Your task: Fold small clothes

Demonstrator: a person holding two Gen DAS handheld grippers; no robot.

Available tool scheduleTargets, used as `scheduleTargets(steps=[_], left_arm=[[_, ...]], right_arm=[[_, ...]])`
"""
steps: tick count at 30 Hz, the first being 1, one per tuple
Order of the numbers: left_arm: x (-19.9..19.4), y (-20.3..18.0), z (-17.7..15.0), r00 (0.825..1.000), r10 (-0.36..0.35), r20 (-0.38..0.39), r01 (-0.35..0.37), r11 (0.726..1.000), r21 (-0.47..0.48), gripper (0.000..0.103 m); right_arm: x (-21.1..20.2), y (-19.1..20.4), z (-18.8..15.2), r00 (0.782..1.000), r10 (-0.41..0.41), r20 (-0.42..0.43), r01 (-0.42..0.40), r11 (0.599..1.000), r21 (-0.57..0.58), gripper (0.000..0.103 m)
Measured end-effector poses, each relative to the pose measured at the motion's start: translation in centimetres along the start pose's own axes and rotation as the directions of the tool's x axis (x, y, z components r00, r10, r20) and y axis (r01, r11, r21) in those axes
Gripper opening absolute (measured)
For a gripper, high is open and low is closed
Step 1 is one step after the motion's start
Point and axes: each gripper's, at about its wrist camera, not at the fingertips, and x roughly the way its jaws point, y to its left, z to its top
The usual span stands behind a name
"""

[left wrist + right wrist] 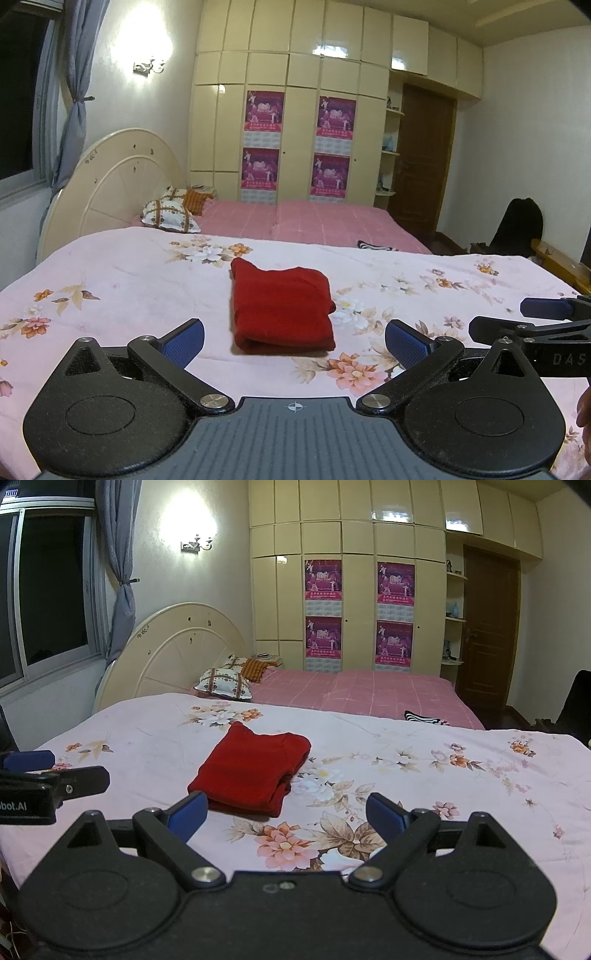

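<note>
A red garment (pixel 281 303) lies already folded into a compact rectangle on the floral bedspread (pixel 129 280), toward the middle of the bed and well apart from the pillows (pixel 170 215) at the far left. Its long axis runs near to far, with the rounded fold at the near end and looser layered edges along its right side. The left gripper (pixel 294 345) hovers just short of that near edge, jaws spread wide and holding nothing, the cloth lying almost straight ahead between its fingers. The right gripper (pixel 284 814) is likewise spread and empty, but the garment (pixel 251 775) sits ahead and to the left of it, its near corner just beside the left fingertip. The left gripper looks the better aligned for any further move; the right would need to shift leftward first. The fold seems essentially done, so what remains is probably a final tidy or setting the piece aside.
</note>
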Motion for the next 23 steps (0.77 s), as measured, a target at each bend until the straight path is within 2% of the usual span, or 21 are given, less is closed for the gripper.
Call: scheduleTargets(steps=[16, 23], left_arm=[[0.3, 0.57, 0.17, 1.0, 0.009, 0.009, -0.009, 1.0, 0.001, 0.103], [0.13, 0.2, 0.08, 1.0, -0.015, 0.014, 0.015, 1.0, 0.016, 0.103]], right_arm=[[0.17, 0.0, 0.01, 1.0, 0.002, -0.003, -0.002, 1.0, -0.002, 0.092], [0.54, -0.25, 0.0, 1.0, 0.016, -0.008, -0.016, 1.0, -0.009, 0.092]])
